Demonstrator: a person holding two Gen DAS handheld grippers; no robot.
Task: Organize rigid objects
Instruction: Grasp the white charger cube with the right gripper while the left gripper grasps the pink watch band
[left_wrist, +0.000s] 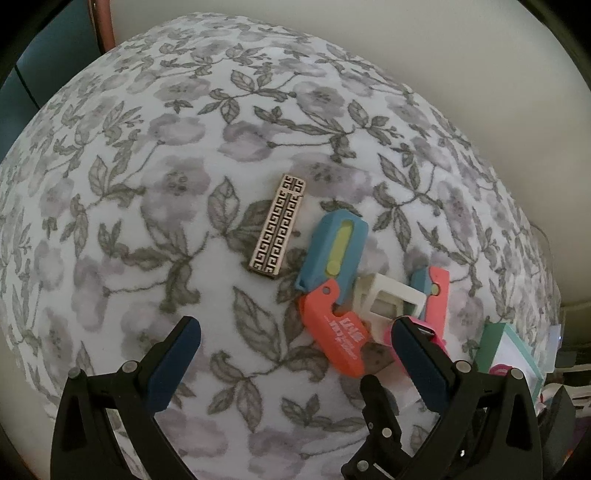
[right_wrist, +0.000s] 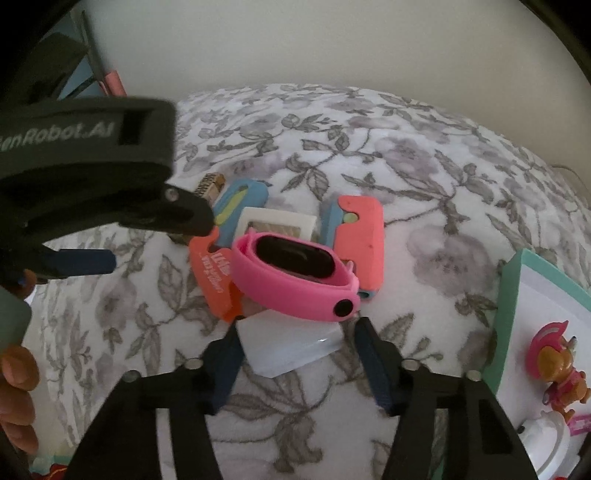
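Right hand-held gripper (right_wrist: 297, 334), jaws apart, is straddling the clear block (right_wrist: 291, 347) at lower centre, lining up a grasp; left hand-held gripper (left_wrist: 295, 328) is hovering, also apart.

Left black two-finger gripper with blue pads (left_wrist: 295, 332): jaws spread wide, nothing between them, fingers pointing toward twelve o'clock. Right black two-finger gripper with blue pads (right_wrist: 297, 328): jaws parted, empty. Bare hand (right_wrist: 16, 398) at eight o'clock.
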